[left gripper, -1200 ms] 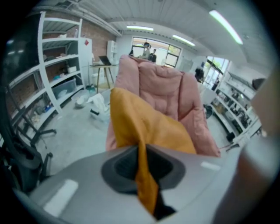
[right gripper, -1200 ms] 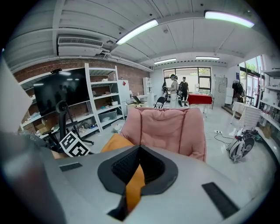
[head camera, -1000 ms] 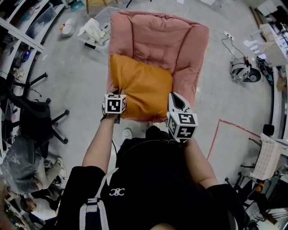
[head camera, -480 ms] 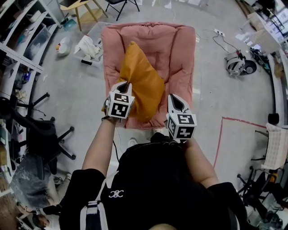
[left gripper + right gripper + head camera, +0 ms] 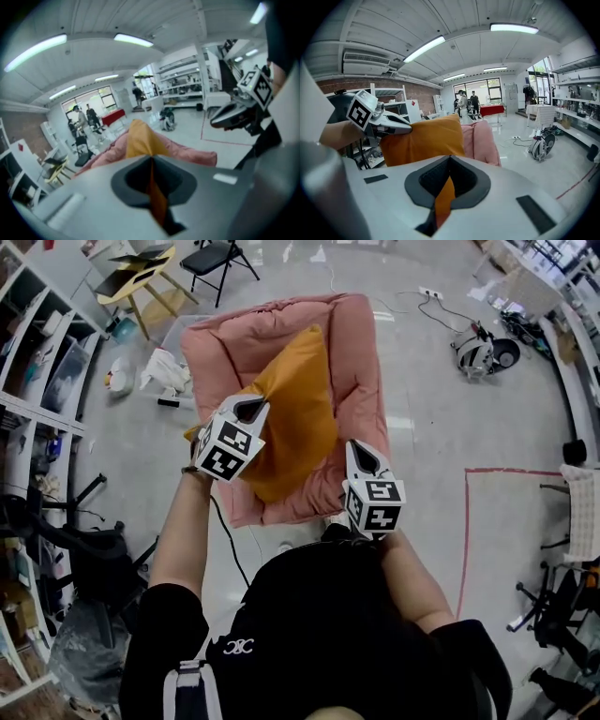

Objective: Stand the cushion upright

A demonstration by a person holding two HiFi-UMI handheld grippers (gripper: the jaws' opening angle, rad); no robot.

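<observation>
We held the orange cushion (image 5: 295, 418) at frame centre over the pink armchair (image 5: 361, 343), left gripper (image 5: 249, 409) clenched on its left edge, right gripper (image 5: 362, 457) pinching its lower right edge. Its long axis ran up-frame, the left gripper nearer its top

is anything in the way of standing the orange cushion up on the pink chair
Nothing visible. The left gripper and right gripper are each shut on an edge of the orange cushion, and the pink chair around and behind it shows only its own padding.
</observation>
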